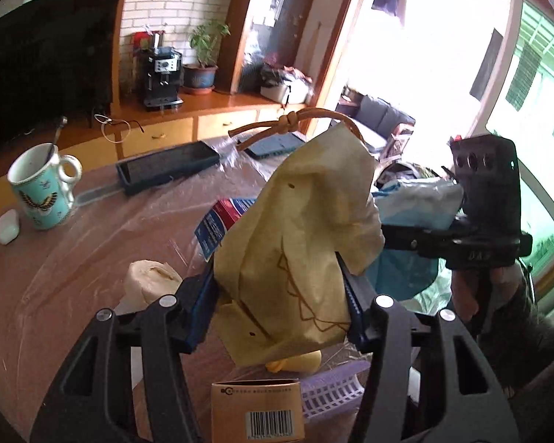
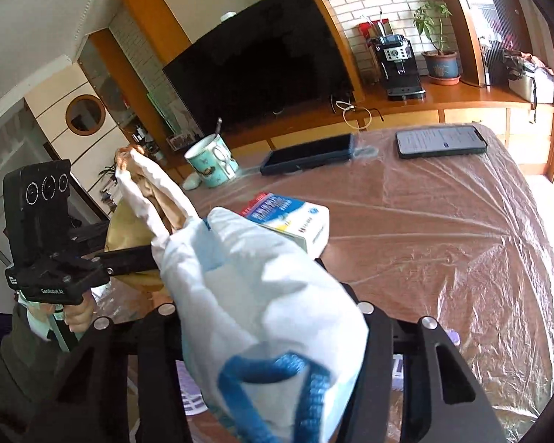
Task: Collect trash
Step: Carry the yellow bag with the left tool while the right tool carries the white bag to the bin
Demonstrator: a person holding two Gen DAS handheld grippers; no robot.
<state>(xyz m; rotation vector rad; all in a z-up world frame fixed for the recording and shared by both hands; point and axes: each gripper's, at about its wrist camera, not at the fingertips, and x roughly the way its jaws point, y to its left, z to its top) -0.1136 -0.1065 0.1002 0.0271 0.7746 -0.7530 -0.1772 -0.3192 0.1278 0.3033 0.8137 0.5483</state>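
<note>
Left wrist view. Left gripper (image 1: pixel 280 306): black frame, blue ribbed pads, clamped on a crumpled yellow paper bag (image 1: pixel 299 236) with a brown printed line pattern and a knotted tan cord handle (image 1: pixel 288 122); the bag stands up off the table between the pads. Table (image 1: pixel 55 277): round, brown, covered in wrinkled clear plastic film. On it: teal ceramic mug (image 1: pixel 40 188) with a white handle and a spoon inside; small white earbud case (image 1: pixel 8 226) just beside the mug; dark flat phone case (image 1: pixel 166 166); red-and-blue carton (image 1: pixel 221 221) behind the bag; cream rolled wad (image 1: pixel 151 280); barcoded cardboard box (image 1: pixel 256 409) at the bottom edge; lilac slatted plastic basket (image 1: pixel 332 395) beside it. The right gripper (image 1: pixel 417 240) shows at the right edge, against a blue-white bag (image 1: pixel 417 199).

Right wrist view. Right gripper (image 2: pixel 269 317): black fingers pinching a soft white plastic bag (image 2: pixel 262 295) with a blue woven handle, raised above the table. The left gripper (image 2: pixel 136 258) is at left with the yellow paper bag (image 2: pixel 129 232). Lit phone (image 2: pixel 441 141) lies flat at the far side of the table.
</note>
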